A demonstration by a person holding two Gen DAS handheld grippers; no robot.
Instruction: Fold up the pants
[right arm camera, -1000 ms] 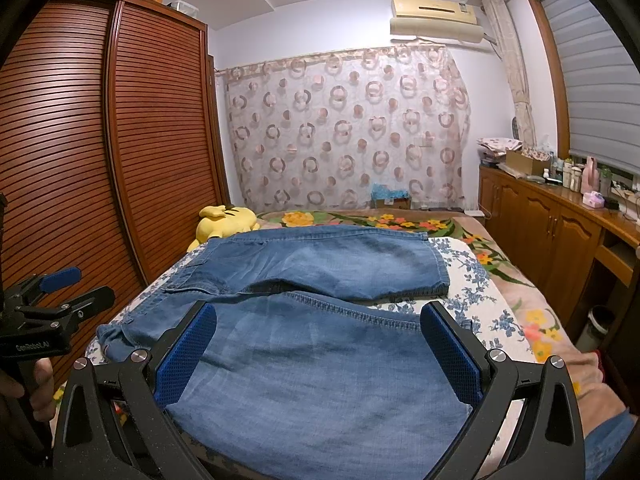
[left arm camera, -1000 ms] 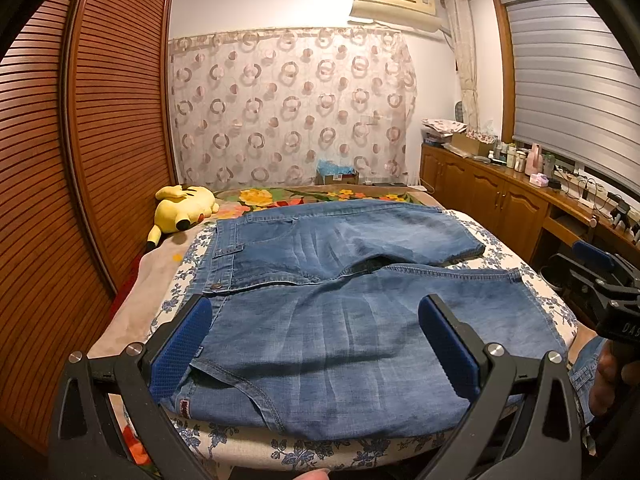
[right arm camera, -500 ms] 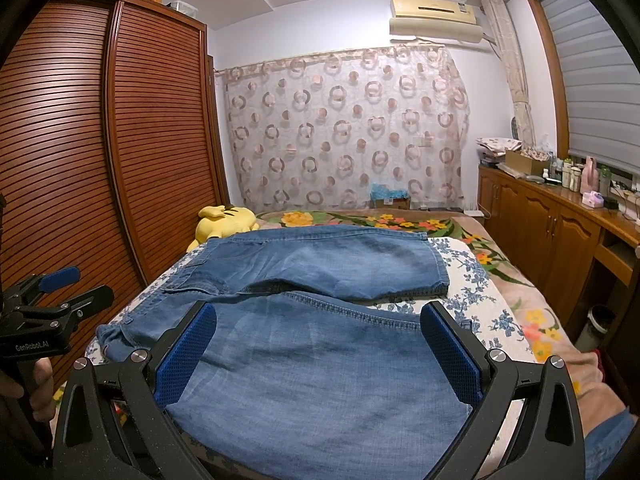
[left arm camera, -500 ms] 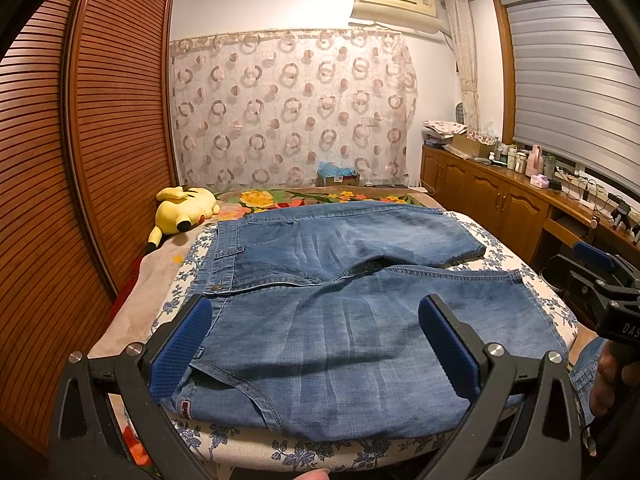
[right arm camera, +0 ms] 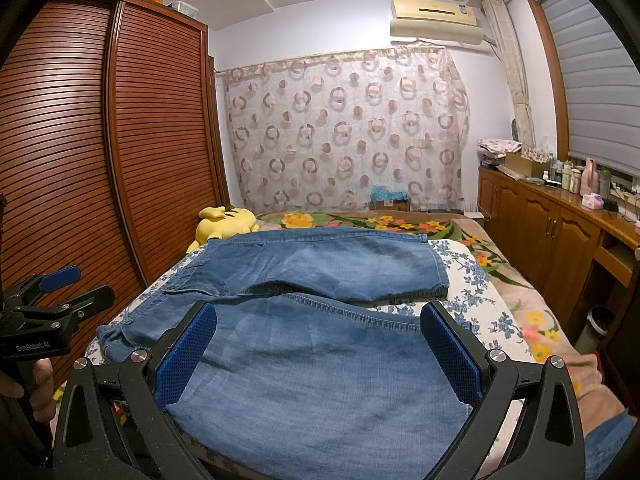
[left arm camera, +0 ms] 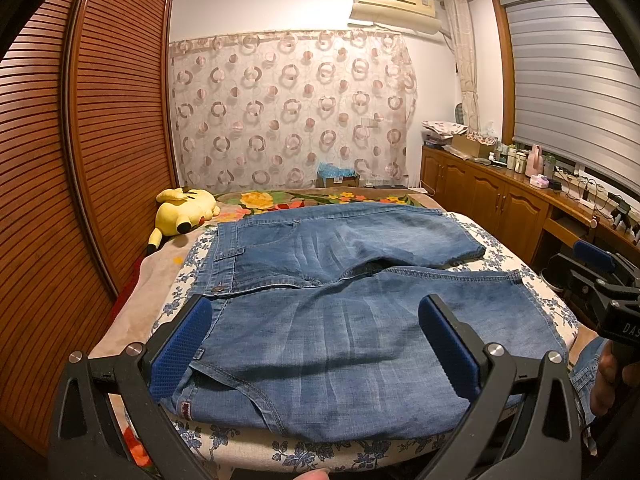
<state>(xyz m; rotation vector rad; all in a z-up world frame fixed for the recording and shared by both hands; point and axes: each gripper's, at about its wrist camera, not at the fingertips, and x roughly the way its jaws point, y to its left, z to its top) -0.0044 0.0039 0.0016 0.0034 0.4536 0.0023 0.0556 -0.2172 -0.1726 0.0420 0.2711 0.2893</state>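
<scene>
Blue denim pants (left arm camera: pixel 340 312) lie spread flat on the bed, waistband to the left, both legs running right; they also show in the right wrist view (right arm camera: pixel 320 344). My left gripper (left arm camera: pixel 316 346) is open and empty, held above the near leg by the waist end. My right gripper (right arm camera: pixel 318 354) is open and empty above the near leg toward the hem end. Each gripper shows at the edge of the other's view: the right one (left arm camera: pixel 600 280) and the left one (right arm camera: pixel 52 304).
The bed (left arm camera: pixel 172 292) has a blue floral cover and a flowered blanket behind. A yellow plush toy (left arm camera: pixel 184 212) lies at the far left. A slatted wooden wardrobe (left arm camera: pixel 80 180) stands left; wooden cabinets (right arm camera: pixel 552 236) with bottles stand right.
</scene>
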